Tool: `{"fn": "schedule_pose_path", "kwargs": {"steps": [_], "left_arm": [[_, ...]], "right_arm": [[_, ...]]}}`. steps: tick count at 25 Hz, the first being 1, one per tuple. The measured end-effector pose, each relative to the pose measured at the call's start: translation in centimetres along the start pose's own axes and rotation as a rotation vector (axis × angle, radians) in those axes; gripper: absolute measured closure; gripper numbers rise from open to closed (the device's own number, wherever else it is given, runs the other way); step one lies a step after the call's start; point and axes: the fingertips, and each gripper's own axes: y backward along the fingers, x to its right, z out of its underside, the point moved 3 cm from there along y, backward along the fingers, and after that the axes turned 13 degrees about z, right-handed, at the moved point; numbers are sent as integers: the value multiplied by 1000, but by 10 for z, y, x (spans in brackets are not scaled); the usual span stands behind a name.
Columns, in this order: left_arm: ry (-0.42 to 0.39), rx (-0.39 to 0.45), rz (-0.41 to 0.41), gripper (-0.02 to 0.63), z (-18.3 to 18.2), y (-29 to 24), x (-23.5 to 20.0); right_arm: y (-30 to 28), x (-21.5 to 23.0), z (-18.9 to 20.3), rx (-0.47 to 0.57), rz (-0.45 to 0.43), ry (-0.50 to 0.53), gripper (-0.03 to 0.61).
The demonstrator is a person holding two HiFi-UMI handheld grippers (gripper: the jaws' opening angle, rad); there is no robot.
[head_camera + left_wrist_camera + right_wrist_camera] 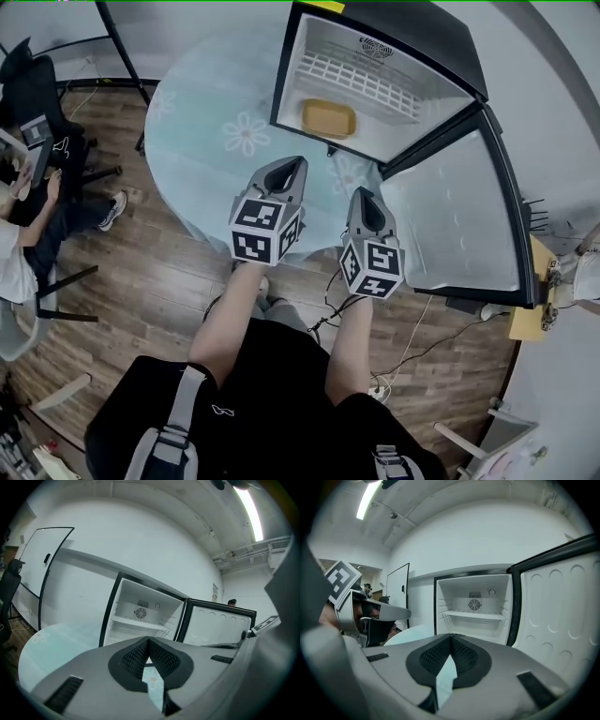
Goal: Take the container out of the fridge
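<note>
Two grippers, side by side in the lower middle of the head view, both aimed at the fridge.
- Left gripper (297,165): in its own view the jaw tips are closed together, nothing between them; only a sliver of tablecloth shows in the gap behind the tips.
- Right gripper (360,194): the same, tips meeting, nothing held.

One fridge (412,36) stands on one round table (202,127), upper centre of the head view. Its single door (459,216) is swung wide to the right.

One yellow container (328,118) lies on the fridge floor, below the one white rack shelf (361,82) and well apart from both grippers. Neither gripper view shows it.

One round fan vent (474,604) sits on the back wall above the shelf.

One seated person (21,239) is at the left edge, by a black chair (37,94).
</note>
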Motion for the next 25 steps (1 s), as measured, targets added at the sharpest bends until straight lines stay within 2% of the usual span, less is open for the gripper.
{"fn": "schedule_pose_path", "kwargs": {"steps": [11,15,19,25], "left_arm": [[37,6,5,609,-11,-17,-24],[43,19,-2,608,-17,-17,-33],[1,-4,-13,609,-17,-22,-37],[40,-27,-26,609,-5,-34,-52]], "right_arm": [[-27,-20,-26,34,-72,43,571],[-30,-21,-35,46,-69,60,572],[-31,-17,-34,40,-56,70,571],[-41,-10,-30,22,-45,71,571]]}}
